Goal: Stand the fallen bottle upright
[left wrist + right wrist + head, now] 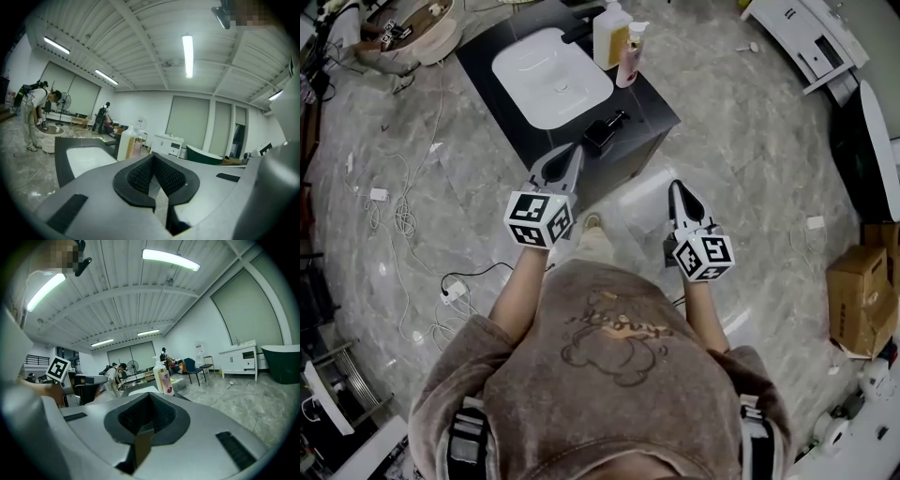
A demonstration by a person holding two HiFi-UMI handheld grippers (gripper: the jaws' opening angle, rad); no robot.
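A small black pump bottle (605, 132) lies on its side near the front edge of the black counter (652, 105), just right of the white sink (551, 77). My left gripper (575, 150) is shut and empty, its tips at the counter's front edge, a little left of the fallen bottle. My right gripper (676, 186) is also shut on nothing and hangs over the floor, short of the counter and to the bottle's right. In both gripper views the pads (140, 176) (136, 417) meet and the fallen bottle is hidden.
A tall yellowish bottle (610, 36) and a pink pump bottle (630, 56) stand upright at the counter's back right. Cables (403, 220) trail over the marble floor at left. A cardboard box (862, 300) sits at right, and a white cabinet (806, 33) at the far right.
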